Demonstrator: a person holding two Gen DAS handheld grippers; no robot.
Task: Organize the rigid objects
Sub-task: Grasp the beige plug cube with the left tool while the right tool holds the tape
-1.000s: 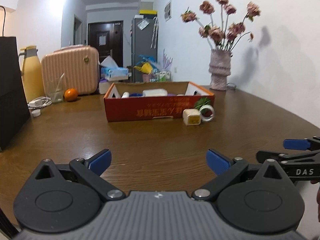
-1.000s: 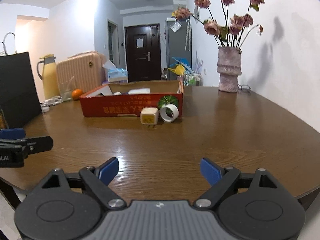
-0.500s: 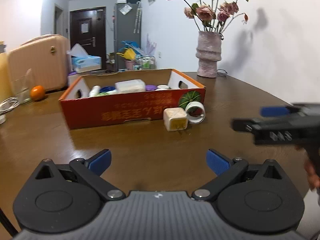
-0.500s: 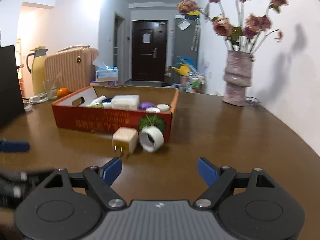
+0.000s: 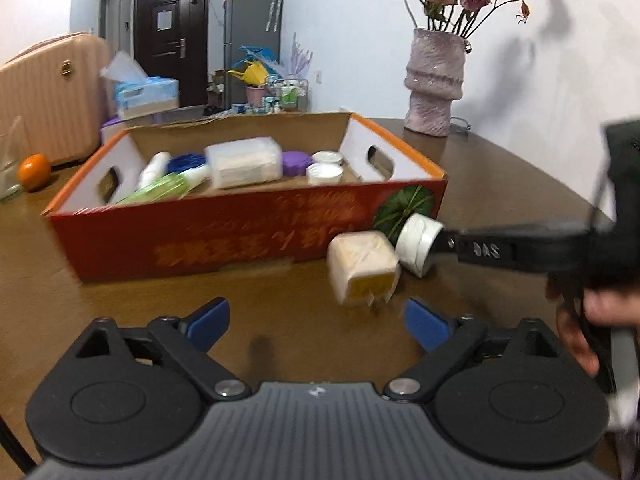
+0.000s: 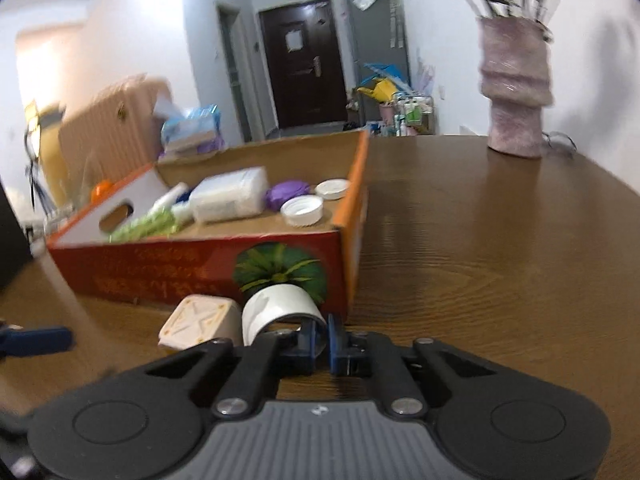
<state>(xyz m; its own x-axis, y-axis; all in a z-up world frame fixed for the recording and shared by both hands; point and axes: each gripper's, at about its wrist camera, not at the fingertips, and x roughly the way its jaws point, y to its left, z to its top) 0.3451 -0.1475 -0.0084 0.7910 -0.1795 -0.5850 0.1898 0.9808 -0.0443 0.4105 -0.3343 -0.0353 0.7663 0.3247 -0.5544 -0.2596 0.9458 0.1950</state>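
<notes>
A red cardboard box (image 5: 224, 236) (image 6: 168, 264) on the wooden table holds bottles, a clear plastic case (image 5: 243, 162) and lids. In front of it lie a cream cube-shaped plug adapter (image 5: 362, 266) (image 6: 200, 322) and a white tape roll (image 5: 418, 242) (image 6: 280, 304). My right gripper (image 6: 323, 336) is shut on the rim of the tape roll at table level; it reaches in from the right in the left wrist view (image 5: 444, 242). My left gripper (image 5: 316, 320) is open and empty, just short of the adapter.
A pink vase (image 5: 434, 82) (image 6: 516, 88) with dried flowers stands at the back right. An orange (image 5: 34, 166), a pink suitcase (image 5: 48, 96) and a tissue box (image 5: 146, 94) stand at the back left.
Both grippers have moved forward to the box. My right gripper went from open to shut on the tape roll. My left gripper stays open, now close to the adapter.
</notes>
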